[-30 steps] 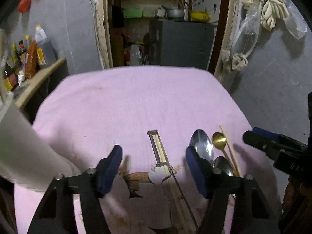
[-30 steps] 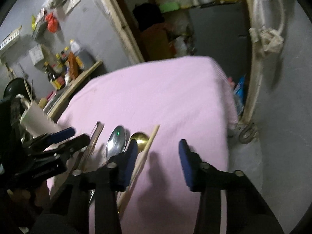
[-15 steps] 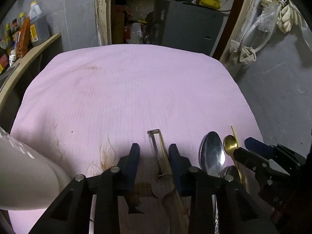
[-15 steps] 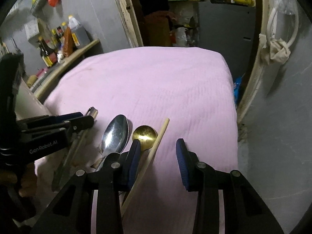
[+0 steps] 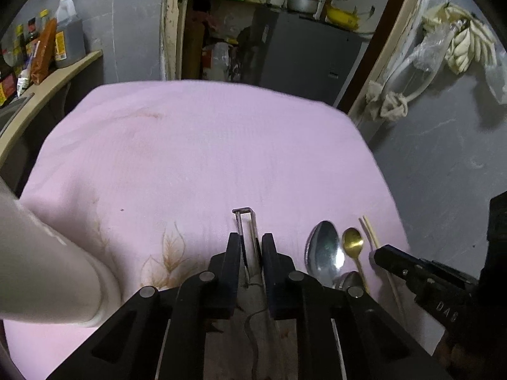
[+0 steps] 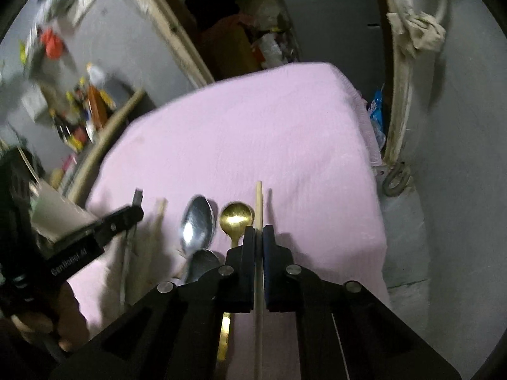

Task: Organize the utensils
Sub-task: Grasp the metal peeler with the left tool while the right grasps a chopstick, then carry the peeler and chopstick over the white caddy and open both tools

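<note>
Barely begun: your right hand-held gripper [image 6: 259,237] clamped one pale wooden chopstick [image 6: 259,202]; your left hand-held gripper [image 5: 250,247] was closing on the steel peeler [image 5: 245,221]. Spoons remained near the desk's [image 5: 221,145] right edge.

White "GenRobot.AI" lettering on the black plastic body of the left claw [image 6: 126,218], seen in the right wrist view; embossed letters on the black body of the right claw [image 5: 385,253] in the left wrist view, roughly "DAS", last character unsure; yellow label on the dark-liquid plastic jug [image 5: 68,39] on the shelf, print too small to read.
</note>
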A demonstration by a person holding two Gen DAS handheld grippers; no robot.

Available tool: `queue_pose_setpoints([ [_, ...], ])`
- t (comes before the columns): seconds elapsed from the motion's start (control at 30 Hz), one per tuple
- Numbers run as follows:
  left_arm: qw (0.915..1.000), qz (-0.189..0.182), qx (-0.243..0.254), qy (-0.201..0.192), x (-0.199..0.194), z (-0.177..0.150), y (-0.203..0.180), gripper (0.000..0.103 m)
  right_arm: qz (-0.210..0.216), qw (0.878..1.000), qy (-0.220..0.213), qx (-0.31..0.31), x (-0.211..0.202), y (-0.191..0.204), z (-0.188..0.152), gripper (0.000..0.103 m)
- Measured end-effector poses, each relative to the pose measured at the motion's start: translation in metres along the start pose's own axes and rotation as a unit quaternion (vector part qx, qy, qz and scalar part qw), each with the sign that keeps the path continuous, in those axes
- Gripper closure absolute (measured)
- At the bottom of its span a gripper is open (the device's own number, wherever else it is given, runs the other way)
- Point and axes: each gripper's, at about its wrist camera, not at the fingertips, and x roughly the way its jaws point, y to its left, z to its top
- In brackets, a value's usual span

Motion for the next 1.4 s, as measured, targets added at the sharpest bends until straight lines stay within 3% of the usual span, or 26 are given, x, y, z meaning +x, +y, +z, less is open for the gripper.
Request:
queue_pose_setpoints([
  [0.37,0.9974,-0.027,-0.004,-0.067,-0.064,-0.003,0.005,0.092,0.06,0.99,-0.126,0.007,-0.069,0.016,0.002,0.099],
  [0.7,0.9919,-0.028,-0.008,-0.124,-0.124,-0.006,0.015,0.093,0.102,0.978,-0.181,-0.003,-0.107,0.043,-0.007,0.099],
  [1.03,0.9844,-0.039,-0.01,-0.171,-0.188,0.007,0.053,0.095,0.122,0.965,-0.229,-0.029,-0.135,0.107,-0.003,0.099],
  [1.4,0.9746,-0.052,-0.009,-0.218,-0.25,0.027,0.107,0.095,0.158,0.934,-0.317,-0.046,-0.15,0.187,0.013,0.099],
])
